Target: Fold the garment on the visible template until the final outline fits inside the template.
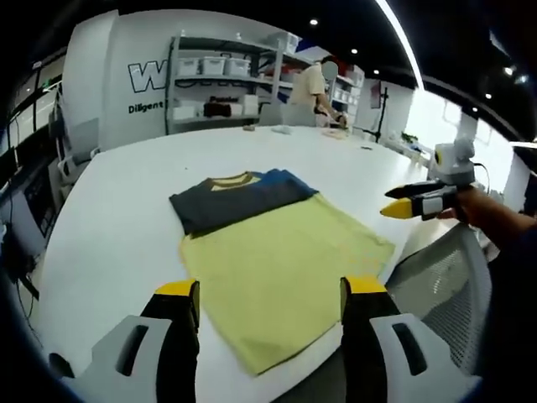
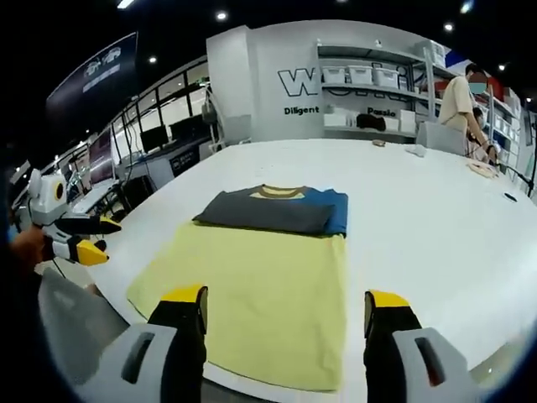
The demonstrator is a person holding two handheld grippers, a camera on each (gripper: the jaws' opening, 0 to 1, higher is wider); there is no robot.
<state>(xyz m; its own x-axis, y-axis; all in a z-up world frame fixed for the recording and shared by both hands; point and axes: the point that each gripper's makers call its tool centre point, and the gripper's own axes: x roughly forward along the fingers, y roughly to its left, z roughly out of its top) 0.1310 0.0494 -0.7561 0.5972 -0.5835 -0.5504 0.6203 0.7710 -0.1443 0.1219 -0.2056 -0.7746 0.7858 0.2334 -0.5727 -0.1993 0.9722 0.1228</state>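
Wall lettering "Diligent" behind table (image 1: 109,210); garment (image 2: 268,277) flat; both grippers' fingers wide.

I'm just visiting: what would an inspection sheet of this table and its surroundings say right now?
Surface: white table, broad and bare around the garment.
Job's things: T-shirt, yellow body flat, dark sleeves folded across the top; template not discernible.
Clutter: small items at the far edge.
Grippers: left claw open above the hem; right claw open, both off the cloth.
Cables: nothing seen.
Surroundings: shelving with boxes, a person.
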